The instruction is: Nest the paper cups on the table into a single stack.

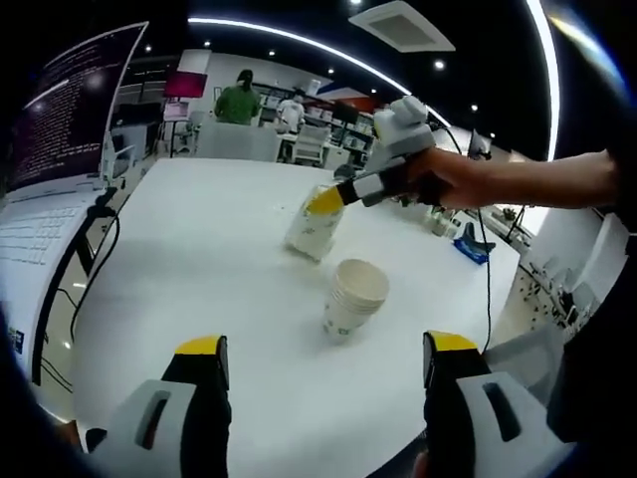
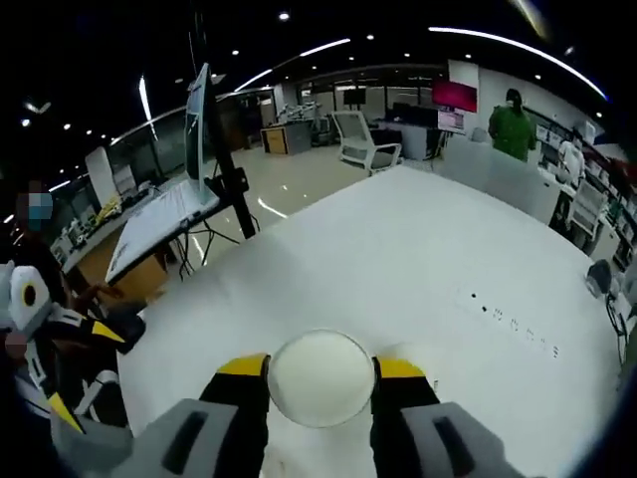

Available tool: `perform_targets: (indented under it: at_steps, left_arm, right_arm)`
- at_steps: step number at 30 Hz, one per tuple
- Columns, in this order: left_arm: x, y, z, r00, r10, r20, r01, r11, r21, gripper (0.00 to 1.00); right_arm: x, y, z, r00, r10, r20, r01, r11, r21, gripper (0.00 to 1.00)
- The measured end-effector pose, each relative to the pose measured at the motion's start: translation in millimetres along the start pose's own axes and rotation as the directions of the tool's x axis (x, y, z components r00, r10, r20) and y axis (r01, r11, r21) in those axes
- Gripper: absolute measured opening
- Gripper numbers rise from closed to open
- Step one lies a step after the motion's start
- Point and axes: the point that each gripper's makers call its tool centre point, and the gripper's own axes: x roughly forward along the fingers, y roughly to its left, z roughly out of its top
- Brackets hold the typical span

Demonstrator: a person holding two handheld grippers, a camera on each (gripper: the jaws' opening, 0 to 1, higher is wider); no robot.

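A short stack of white paper cups (image 1: 353,299) stands on the white table (image 1: 199,249), a little ahead of my left gripper (image 1: 323,363), whose jaws are open with nothing between them. Beyond the stack, my right gripper (image 1: 323,202) comes in from the right, held by a hand, and is shut on a single paper cup (image 1: 317,227) tilted just above the table. In the right gripper view that paper cup (image 2: 320,378) sits mouth-up between the yellow-tipped jaws of the right gripper (image 2: 320,370). The left gripper (image 2: 85,370) shows at the far left, past the table (image 2: 418,249) edge.
A monitor (image 1: 70,100) and keyboard stand at the left table edge, with black cables (image 1: 100,229) hanging beside them. A blue object (image 1: 473,244) lies at the table's far right. Chairs, desks and people fill the room behind. A monitor on a stand (image 2: 199,129) is beyond the table.
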Motion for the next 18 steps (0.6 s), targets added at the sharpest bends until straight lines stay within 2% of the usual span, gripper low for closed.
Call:
perform_targets:
  at_steps: [2, 4, 6, 10, 12, 18]
  left_arm:
    - [4, -3.8, 6.4, 1.0, -0.015, 0.009, 0.015, 1.0, 0.0, 0.77]
    - [7, -9.5, 14.0, 1.0, -0.028, 0.014, 0.028, 1.0, 0.002, 0.76]
    - [11, -12.7, 17.5, 0.999, -0.037, 0.018, 0.037, 0.999, 0.007, 0.76]
    - [22, -21.8, 24.4, 0.998, -0.063, 0.022, 0.063, 0.998, 0.022, 0.76]
    - [28, -24.3, 28.8, 0.996, -0.079, 0.034, 0.079, 0.997, 0.006, 0.76]
    - [42, -36.6, 38.4, 0.992, -0.114, 0.049, 0.114, 0.993, 0.009, 0.75]
  right_arm:
    - [-7, 3, 4.2, 1.0, 0.013, 0.019, -0.013, 1.0, -0.001, 0.38]
    - [-24, 10, 14.1, 0.998, 0.031, 0.048, -0.032, 0.999, 0.021, 0.38]
    - [-23, 12, 14.6, 0.996, 0.05, 0.071, -0.053, 0.998, 0.036, 0.38]
    - [-49, 22, 16.0, 0.989, 0.084, 0.119, -0.095, 0.992, 0.088, 0.38]
    - [-51, 27, 16.1, 0.986, 0.102, 0.134, -0.116, 0.988, 0.103, 0.38]
    - [-75, 48, 24.5, 0.965, 0.171, 0.201, -0.203, 0.968, 0.151, 0.38]
